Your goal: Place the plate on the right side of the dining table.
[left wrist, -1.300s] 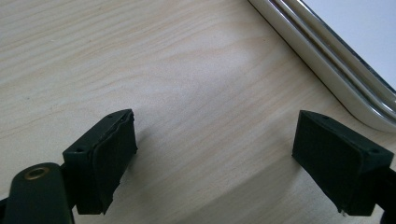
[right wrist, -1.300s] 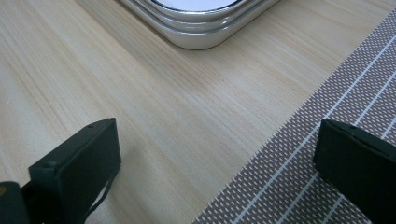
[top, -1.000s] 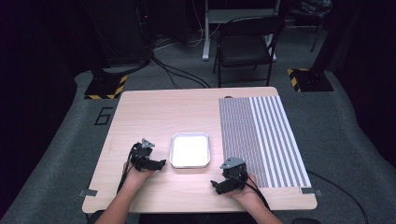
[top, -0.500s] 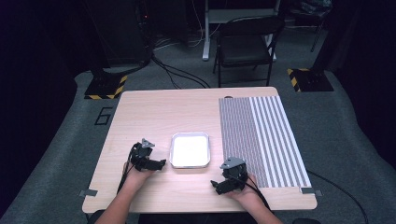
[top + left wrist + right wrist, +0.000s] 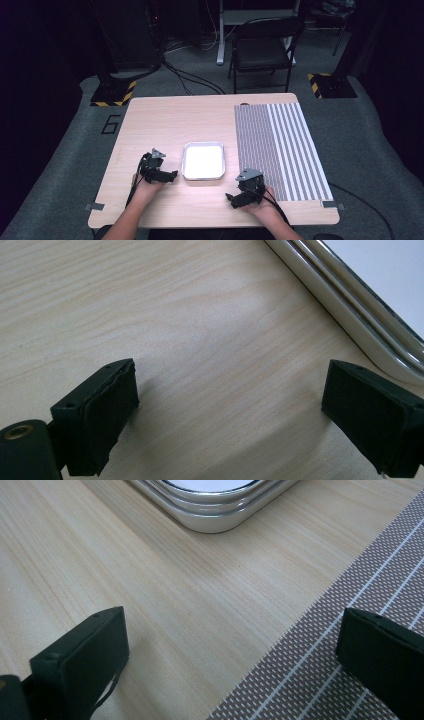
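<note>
A white metal tray (image 5: 203, 160) lies near the front middle of the wooden table (image 5: 175, 120). My left gripper (image 5: 167, 176) rests on the table just left of the tray, open and holding nothing; in the left gripper view (image 5: 230, 415) the tray's rim (image 5: 345, 315) runs across the upper right. My right gripper (image 5: 235, 198) sits at the front, right of the tray, open and holding nothing. In the right gripper view (image 5: 232, 655) its jaws straddle the edge of a striped placemat (image 5: 340, 655), with the tray's corner (image 5: 220, 510) ahead.
The brown and white striped placemat (image 5: 280, 145) covers the right part of the table. A black chair (image 5: 262, 45) stands beyond the far edge, with cables and stand bases on the floor. Bare wood stretches across the far left of the table.
</note>
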Motion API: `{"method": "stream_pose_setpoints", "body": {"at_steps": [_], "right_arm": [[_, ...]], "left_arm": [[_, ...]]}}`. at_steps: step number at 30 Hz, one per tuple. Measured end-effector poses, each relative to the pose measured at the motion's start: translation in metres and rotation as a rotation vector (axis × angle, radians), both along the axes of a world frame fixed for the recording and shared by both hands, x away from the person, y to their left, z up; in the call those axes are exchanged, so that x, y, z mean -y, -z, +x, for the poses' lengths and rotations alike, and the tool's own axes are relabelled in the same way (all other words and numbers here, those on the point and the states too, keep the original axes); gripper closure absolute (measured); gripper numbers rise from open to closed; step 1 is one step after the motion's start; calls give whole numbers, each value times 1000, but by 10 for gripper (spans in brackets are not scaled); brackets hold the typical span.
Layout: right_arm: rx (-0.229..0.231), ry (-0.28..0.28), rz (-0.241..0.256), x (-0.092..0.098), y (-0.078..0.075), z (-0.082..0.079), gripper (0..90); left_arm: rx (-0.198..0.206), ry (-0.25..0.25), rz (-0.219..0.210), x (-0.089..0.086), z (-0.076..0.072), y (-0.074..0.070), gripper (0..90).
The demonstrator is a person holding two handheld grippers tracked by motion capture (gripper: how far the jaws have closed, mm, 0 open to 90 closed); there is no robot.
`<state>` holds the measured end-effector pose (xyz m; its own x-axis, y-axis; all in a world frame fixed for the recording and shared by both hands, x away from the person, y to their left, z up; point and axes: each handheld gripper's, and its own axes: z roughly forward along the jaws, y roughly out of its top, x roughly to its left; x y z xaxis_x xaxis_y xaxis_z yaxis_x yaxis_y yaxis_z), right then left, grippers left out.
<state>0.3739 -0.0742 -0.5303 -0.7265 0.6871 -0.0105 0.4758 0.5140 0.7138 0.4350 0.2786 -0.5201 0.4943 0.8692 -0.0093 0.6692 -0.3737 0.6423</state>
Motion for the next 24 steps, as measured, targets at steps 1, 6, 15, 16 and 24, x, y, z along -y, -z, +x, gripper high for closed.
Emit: {"method": "stream_pose_setpoints", "body": {"at_steps": [1, 6, 15, 16, 24], "right_arm": [[0, 0, 0, 0, 0, 0, 0], [0, 0, 0, 0, 0, 0, 0], [0, -3, -1, 0, 0, 0, 0], [-2, -1, 0, 0, 0, 0, 0], [-14, 31, -2, -2, -3, -3, 4]], "left_arm": [[0, -1, 0, 0, 0, 0, 74], [1, -1, 0, 0, 0, 0, 75], [-5, 7, 2, -1, 1, -2, 101], [-6, 2, 4, -1, 1, -2, 114], [-36, -23, -44, -5, 0, -8, 236]]}}
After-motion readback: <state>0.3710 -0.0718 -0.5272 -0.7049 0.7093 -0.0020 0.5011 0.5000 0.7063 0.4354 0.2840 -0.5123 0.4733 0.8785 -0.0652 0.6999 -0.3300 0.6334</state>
